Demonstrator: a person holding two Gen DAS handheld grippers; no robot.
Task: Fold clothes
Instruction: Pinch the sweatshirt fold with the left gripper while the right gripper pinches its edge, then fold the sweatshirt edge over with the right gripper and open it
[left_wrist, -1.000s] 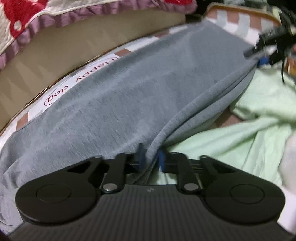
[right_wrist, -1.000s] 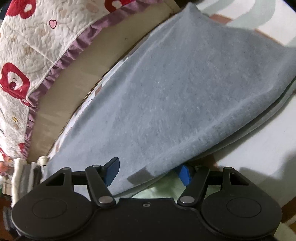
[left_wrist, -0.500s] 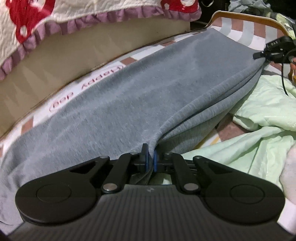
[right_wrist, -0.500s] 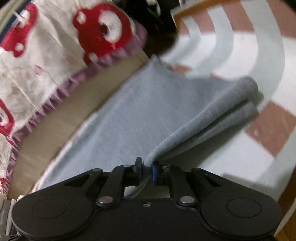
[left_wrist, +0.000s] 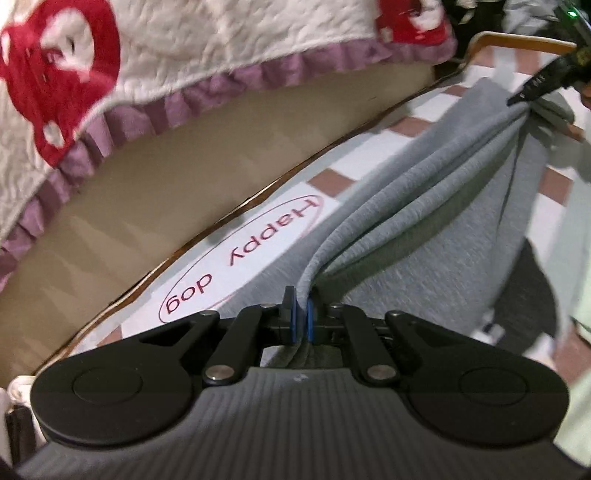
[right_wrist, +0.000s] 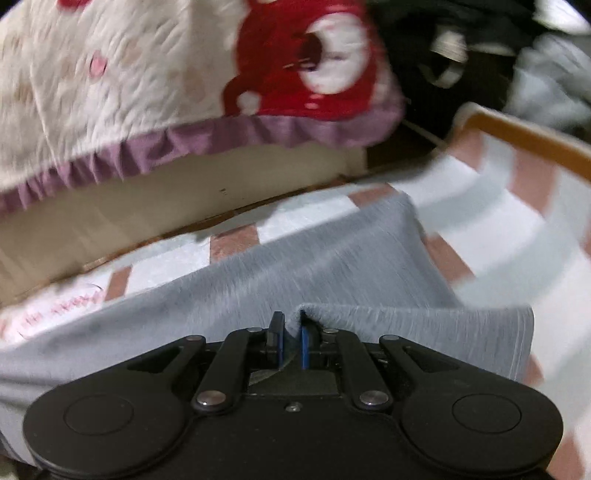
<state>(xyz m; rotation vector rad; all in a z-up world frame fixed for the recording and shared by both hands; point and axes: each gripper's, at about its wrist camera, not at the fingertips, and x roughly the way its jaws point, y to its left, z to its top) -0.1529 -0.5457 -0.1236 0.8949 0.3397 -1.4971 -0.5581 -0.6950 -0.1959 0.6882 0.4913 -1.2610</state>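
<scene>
Left hand-held gripper (left_wrist: 300, 319) pinching bunched edge of grey garment (left_wrist: 424, 236); right hand-held gripper (right_wrist: 291, 338) pinching opposite end. Garment stretched between both, long axis running from near left hand-held gripper to far right, gathered in ridges, lower part resting on patterned mat (left_wrist: 258, 236). Both equally engaged; cloth sits directly ahead of each. Quilt (left_wrist: 184, 48) beyond.

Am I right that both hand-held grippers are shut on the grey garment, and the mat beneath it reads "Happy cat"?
Not quite: the mat reads "Happy dog", as the left wrist view shows. Both the left hand-held gripper and the right hand-held gripper are indeed shut on the grey garment.
</scene>
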